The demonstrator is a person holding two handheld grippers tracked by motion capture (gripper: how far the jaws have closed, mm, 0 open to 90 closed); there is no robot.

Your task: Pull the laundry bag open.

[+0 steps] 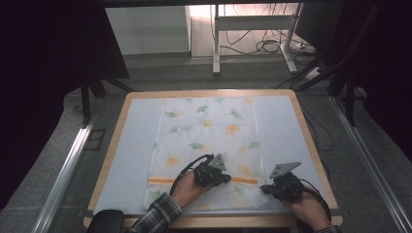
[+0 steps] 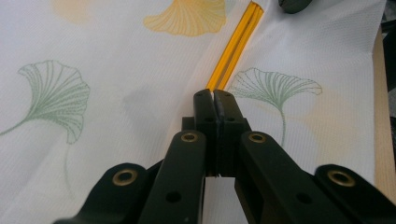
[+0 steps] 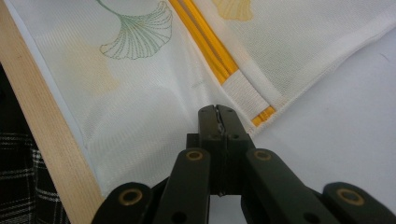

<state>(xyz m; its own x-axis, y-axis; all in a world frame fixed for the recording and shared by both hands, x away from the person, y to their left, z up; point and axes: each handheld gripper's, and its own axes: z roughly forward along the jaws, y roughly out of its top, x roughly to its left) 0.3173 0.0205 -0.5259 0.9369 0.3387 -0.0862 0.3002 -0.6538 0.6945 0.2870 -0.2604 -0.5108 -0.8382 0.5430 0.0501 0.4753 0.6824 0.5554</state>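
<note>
Cloth (image 1: 209, 145), long axis apparently toward far edge.

The right gripper (image 3: 218, 112) may be pinching the cloth (image 3: 140, 116), but its shut jaws hide any fabric between them.

Dim, dark-edged high view; bright, evenly lit close-ups with soft nearby blur
</note>
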